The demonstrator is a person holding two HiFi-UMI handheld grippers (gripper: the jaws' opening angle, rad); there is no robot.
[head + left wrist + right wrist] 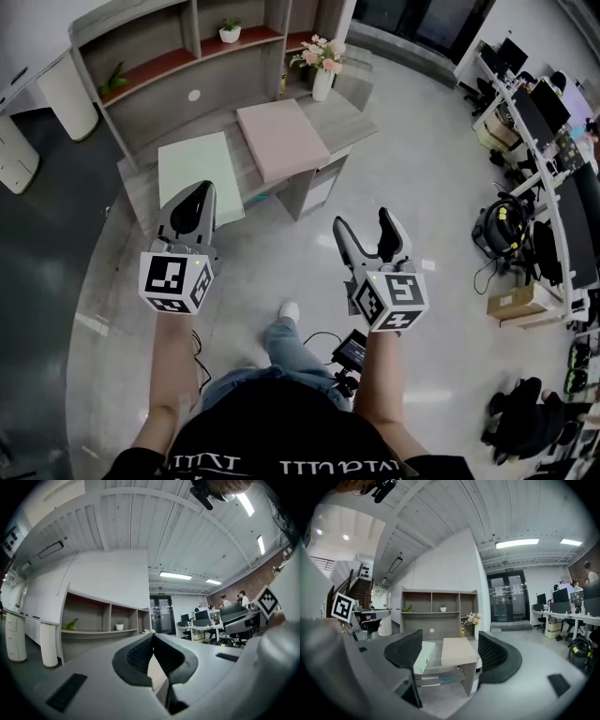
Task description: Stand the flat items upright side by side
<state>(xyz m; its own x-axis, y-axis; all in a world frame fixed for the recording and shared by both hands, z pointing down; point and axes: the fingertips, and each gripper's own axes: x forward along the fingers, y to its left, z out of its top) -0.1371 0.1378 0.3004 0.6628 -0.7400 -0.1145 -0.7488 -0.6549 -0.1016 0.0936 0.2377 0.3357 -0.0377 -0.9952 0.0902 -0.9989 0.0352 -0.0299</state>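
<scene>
Nearest the person, the left gripper (199,192) is clenched: its jaws meet at the tips with nothing between them. The right gripper (364,220) is released, its jaws standing wide apart and empty. Both are held out level over the floor, well short of the desk (352,117).

On the desk top, the green flat item (192,159) and the pink flat item (279,139) lie flat, side by side with a gap between them. Neither is touched by a gripper. Behind them stand a vase of flowers (322,61) and a shelf unit (178,42).

Assessment: no item stands upright, so no part of the task is done. Approaching, grasping and standing up both items remain.
</scene>
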